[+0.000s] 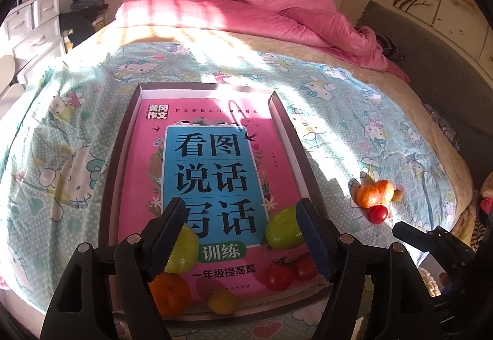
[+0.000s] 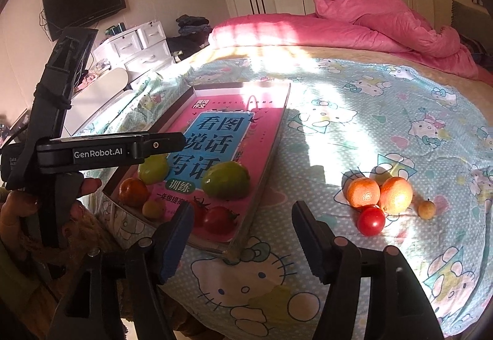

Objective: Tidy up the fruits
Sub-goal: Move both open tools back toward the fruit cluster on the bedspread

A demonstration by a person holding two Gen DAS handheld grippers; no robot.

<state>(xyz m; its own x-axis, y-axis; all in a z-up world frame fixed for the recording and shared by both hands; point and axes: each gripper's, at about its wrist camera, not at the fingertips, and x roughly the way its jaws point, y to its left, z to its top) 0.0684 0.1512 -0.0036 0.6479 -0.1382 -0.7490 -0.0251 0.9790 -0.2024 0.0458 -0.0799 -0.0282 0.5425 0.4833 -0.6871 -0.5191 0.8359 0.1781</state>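
Note:
A shallow box tray (image 1: 282, 112) (image 2: 279, 136) lined with a pink book lies on the bed. In it sit two green fruits (image 1: 283, 227) (image 1: 185, 250), an orange (image 1: 171, 293), a small yellow fruit (image 1: 222, 302) and two red tomatoes (image 1: 279, 275). On the sheet to the right lie two oranges (image 2: 363, 192) (image 2: 396, 194), a red tomato (image 2: 371, 221) and a small yellow fruit (image 2: 426, 209). My left gripper (image 1: 243, 235) is open and empty above the tray's near end. My right gripper (image 2: 243, 243) is open and empty, near the tray's right corner, left of the loose fruit.
A pink quilt (image 1: 277, 13) is bunched at the far end of the bed. The Hello Kitty sheet (image 2: 354, 112) covers the bed. White drawers (image 2: 138, 44) and a wall TV (image 2: 84, 4) stand at the left. The left gripper body (image 2: 92, 152) shows in the right wrist view.

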